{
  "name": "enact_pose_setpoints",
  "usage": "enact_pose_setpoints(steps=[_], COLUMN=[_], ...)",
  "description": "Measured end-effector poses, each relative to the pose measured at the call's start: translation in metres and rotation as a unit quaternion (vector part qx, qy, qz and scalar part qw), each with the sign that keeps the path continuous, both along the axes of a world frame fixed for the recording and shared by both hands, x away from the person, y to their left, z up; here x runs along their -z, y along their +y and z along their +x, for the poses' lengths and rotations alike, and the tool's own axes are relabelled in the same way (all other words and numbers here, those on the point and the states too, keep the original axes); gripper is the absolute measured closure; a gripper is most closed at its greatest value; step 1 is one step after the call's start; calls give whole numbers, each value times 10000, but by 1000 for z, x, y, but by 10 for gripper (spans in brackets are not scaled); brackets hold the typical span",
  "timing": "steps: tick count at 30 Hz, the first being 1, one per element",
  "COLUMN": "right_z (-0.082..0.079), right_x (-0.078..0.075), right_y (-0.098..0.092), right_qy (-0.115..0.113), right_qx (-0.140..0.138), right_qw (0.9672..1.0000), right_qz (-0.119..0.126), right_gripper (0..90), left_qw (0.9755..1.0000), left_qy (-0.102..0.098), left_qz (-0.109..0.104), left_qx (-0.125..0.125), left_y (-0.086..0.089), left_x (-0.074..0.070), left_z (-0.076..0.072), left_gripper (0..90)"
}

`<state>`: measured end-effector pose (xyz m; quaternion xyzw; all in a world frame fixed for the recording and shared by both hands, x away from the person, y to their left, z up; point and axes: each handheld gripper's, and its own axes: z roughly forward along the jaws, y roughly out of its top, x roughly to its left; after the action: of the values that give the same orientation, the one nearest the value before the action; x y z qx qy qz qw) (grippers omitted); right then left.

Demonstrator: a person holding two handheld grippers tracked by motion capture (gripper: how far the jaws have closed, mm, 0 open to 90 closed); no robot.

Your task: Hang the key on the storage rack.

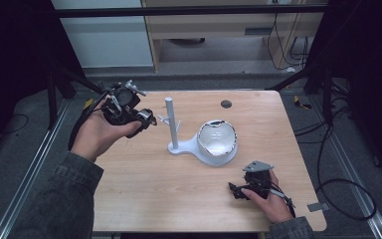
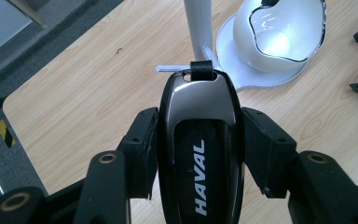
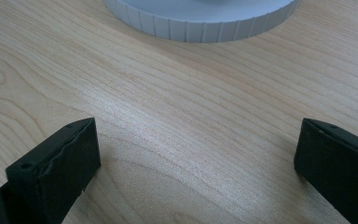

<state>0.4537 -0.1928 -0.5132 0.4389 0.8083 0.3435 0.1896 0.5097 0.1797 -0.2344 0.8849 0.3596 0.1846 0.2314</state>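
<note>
Car key fob (image 2: pixel 199 154), black and chrome, is pinched in your left claw (image 1: pixel 142 119), held above the table (image 1: pixel 144 199) at 9 o'clock of the white stand (image 1: pixel 171 124). Step in hand: carrying. Next, likely thread its loop onto a peg. Right claw (image 3: pixel 196 163) rests spread, empty.

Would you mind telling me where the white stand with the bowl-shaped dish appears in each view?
High view: white stand at table centre, post left, dish right.
Left gripper view: top right, beyond the car key clamped in the left claw.
Right gripper view: its ribbed base edge along the top.
Shared landmark: wooden tabletop.
</note>
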Motion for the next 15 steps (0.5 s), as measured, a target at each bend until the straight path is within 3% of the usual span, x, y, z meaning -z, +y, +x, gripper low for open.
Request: enact_pose_setpoints(steps=[15], right_z=[0], right_x=[0], right_y=[0], right_qy=[5], right_qx=[0], right_qw=[10000], right_qz=[-15], right_gripper=[6], left_qw=[9999], left_qy=[-3], left_qz=[101], left_qx=[102], left_y=[-14], left_x=[1], left_z=[5], left_gripper=[486])
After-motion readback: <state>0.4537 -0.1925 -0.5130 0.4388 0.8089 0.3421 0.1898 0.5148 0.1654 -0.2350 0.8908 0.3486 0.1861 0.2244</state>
